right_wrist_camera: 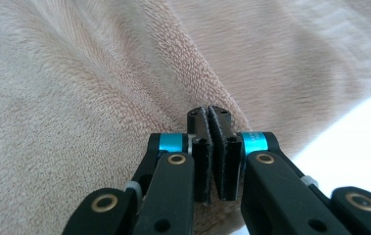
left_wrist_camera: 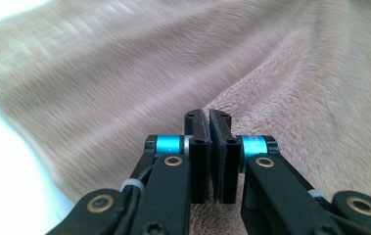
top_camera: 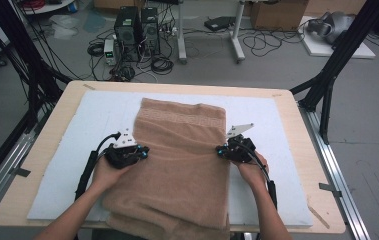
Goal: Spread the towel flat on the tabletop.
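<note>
With both claws, left (top_camera: 144,150) and right (top_camera: 219,150), clamped on the tan towel's (top_camera: 184,155) side edges, lift evenly to fold it

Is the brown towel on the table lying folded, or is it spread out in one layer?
Folded. In the high view the towel shows stacked layers at its near end, one edge above another, and it covers a narrow strip of the white pad.

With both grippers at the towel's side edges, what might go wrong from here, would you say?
1. The left gripper and right gripper look shut on thin pinches of the towel, so an edge could slip free when pulled.
2. The towel's near end hangs over the table edge, so its weight may drag it off.
</note>
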Tool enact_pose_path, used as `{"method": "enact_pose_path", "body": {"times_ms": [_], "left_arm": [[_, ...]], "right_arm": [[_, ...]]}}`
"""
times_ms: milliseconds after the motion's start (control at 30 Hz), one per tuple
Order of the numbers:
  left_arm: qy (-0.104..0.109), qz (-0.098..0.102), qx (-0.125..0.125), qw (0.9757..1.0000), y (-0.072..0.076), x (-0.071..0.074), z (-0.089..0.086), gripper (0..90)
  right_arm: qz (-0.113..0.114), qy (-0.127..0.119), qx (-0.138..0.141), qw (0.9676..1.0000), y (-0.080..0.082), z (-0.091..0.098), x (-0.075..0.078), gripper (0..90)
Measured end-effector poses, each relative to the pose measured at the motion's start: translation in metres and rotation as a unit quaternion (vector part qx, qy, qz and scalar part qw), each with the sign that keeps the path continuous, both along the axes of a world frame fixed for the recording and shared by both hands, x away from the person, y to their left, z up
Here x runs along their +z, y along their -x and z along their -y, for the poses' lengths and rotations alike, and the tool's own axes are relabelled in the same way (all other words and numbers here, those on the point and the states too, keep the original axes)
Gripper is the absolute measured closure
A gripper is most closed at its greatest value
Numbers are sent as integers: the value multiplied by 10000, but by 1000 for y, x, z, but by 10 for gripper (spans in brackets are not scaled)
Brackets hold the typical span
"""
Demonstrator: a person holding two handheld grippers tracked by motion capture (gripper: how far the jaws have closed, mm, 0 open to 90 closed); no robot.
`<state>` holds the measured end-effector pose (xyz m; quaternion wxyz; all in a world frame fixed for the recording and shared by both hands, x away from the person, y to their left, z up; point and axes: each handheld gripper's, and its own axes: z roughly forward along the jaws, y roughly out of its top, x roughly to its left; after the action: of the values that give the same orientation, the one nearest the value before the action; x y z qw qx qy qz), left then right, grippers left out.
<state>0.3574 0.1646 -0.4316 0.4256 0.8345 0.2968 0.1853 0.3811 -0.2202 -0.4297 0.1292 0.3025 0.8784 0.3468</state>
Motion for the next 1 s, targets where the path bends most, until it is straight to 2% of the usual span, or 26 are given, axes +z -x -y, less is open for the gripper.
{"method": "enact_pose_path", "body": {"times_ms": [67,100,167,233,267,300,400,467,533,567,600,633,667,733,767,800,867,900,967,1000], "left_arm": [[132,-148,37,9998,-7,-3,-1,848],[144,-236,18,9996,-8,-2,-4,821],[171,-245,-28,9995,-3,3,-10,747],[116,-103,-181,9997,7,11,-17,698],[102,-62,-246,9996,13,15,-21,679],[86,-94,-359,9993,18,17,-26,655],[-36,-205,-634,9978,32,17,-35,611],[-179,-325,-755,9965,39,10,-39,593],[-287,-500,-867,9946,43,1,-39,578],[-339,-558,-889,9939,45,-5,-38,580],[-384,-625,-947,9928,46,-9,-37,619],[-314,-528,-993,9932,48,-12,-37,692],[-357,-492,-997,9932,50,-11,-37,778],[-321,-485,-1024,9930,52,-9,-36,815],[-287,-515,-1071,9925,52,-8,-37,822],[-255,-497,-1044,9930,53,-6,-37,825],[-98,-487,-943,9943,51,-2,-38,826],[45,-461,-905,9948,50,0,-38,829],[148,-339,-835,9958,48,5,-35,829],[107,-209,-651,9976,46,7,-34,828]], "right_arm": [[-52,-141,-81,9999,-4,2,-1,862],[-47,-177,-74,9998,-3,3,0,794],[-44,-337,-80,9994,3,5,5,709],[167,-383,23,9991,14,5,13,668],[268,-459,102,9985,21,4,17,652],[275,-560,190,9979,28,3,20,634],[107,-704,688,9951,45,-6,20,582],[-163,-488,955,9941,54,-18,14,546],[-201,-437,1150,9922,62,-25,5,549],[-252,-397,1173,9920,64,-28,1,556],[-347,-327,1210,9915,64,-30,-6,606],[-373,-258,1229,9914,65,-32,-9,648],[-183,-286,1195,9923,68,-31,-12,733],[-229,-426,1270,9907,69,-27,-14,854],[-271,-430,1358,9894,69,-26,-14,857],[-309,-394,1419,9886,68,-24,-13,857],[-341,-333,1319,9901,67,-24,-10,826],[-309,-332,1289,9906,68,-26,-7,796],[-257,-492,1353,9893,72,-32,-1,709],[-323,-575,1447,9873,74,-37,1,667]]}}
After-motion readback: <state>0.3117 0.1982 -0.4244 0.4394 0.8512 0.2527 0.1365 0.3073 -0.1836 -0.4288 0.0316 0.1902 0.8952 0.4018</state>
